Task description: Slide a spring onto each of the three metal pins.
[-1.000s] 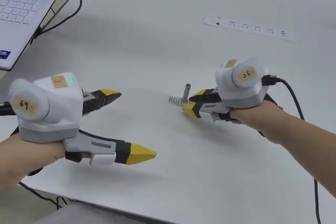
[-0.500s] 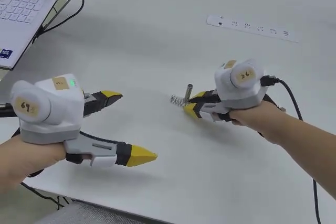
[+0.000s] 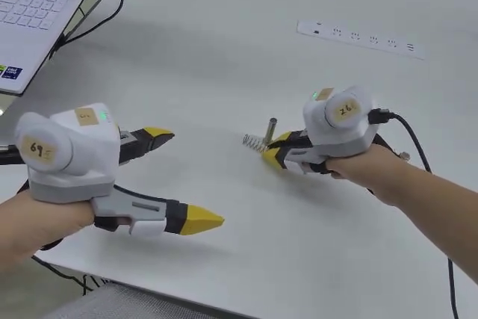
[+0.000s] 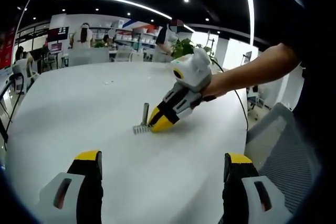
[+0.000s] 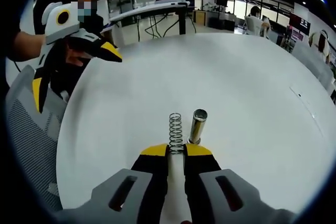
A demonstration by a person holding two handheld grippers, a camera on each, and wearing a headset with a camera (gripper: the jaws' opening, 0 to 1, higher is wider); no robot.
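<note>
A short metal pin (image 3: 270, 126) stands upright on the white table (image 3: 224, 57). Just beside it, my right gripper (image 3: 272, 151) is shut on the near end of a small spring (image 3: 254, 141), which sticks out to the left at the pin's foot. In the right gripper view the spring (image 5: 175, 127) juts from my right gripper (image 5: 176, 149) with the pin (image 5: 197, 124) next to it on the right. My left gripper (image 3: 181, 177) hovers open and empty at the near left. The left gripper view has my left gripper (image 4: 163, 158) facing the pin (image 4: 145, 114), spring (image 4: 140, 128) and right gripper (image 4: 160, 123).
A laptop (image 3: 30, 13) with a black cable (image 3: 97, 20) sits at the far left. A white power strip (image 3: 362, 39) lies at the back right. The table's near edge (image 3: 187, 300) runs below my left hand.
</note>
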